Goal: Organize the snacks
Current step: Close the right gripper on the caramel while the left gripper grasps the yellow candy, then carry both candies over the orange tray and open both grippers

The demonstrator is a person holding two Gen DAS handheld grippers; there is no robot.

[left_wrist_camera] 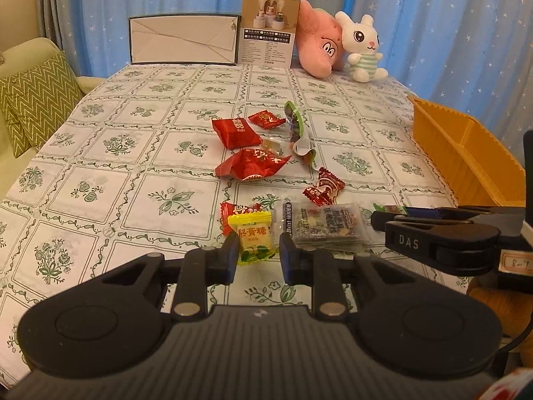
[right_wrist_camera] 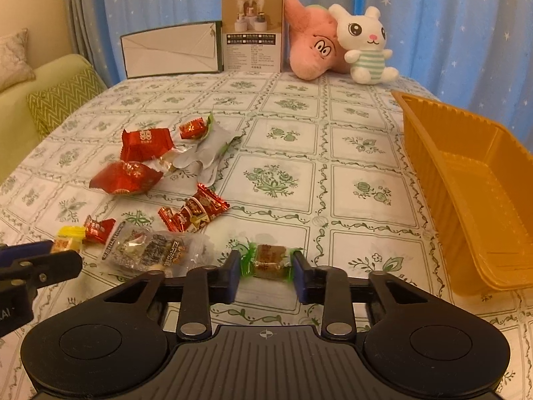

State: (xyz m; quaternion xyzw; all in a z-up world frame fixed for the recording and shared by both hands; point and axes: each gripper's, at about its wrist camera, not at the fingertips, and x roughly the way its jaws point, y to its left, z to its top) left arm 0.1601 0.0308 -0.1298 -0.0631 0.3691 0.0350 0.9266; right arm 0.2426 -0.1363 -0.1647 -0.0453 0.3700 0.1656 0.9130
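Observation:
My left gripper (left_wrist_camera: 256,255) is shut on a yellow candy (left_wrist_camera: 255,238), held just above the tablecloth. My right gripper (right_wrist_camera: 266,268) is shut on a brown candy in a green-ended wrapper (right_wrist_camera: 268,261), low over the cloth, with a pad against each wrapper end. Beside the yellow candy lie a clear packet of mixed snacks (left_wrist_camera: 324,226) and a small red candy (left_wrist_camera: 324,186). Further back sit two red packets (left_wrist_camera: 236,131) (left_wrist_camera: 251,163) and an opened green wrapper (left_wrist_camera: 296,130). An orange tray (right_wrist_camera: 466,180) stands at the right.
At the table's far edge stand a flat white box (left_wrist_camera: 185,40), a brown carton (left_wrist_camera: 269,30), a pink plush (left_wrist_camera: 318,45) and a white rabbit plush (left_wrist_camera: 363,48). A green sofa with a zigzag cushion (left_wrist_camera: 36,100) lies left of the table. Blue curtains hang behind.

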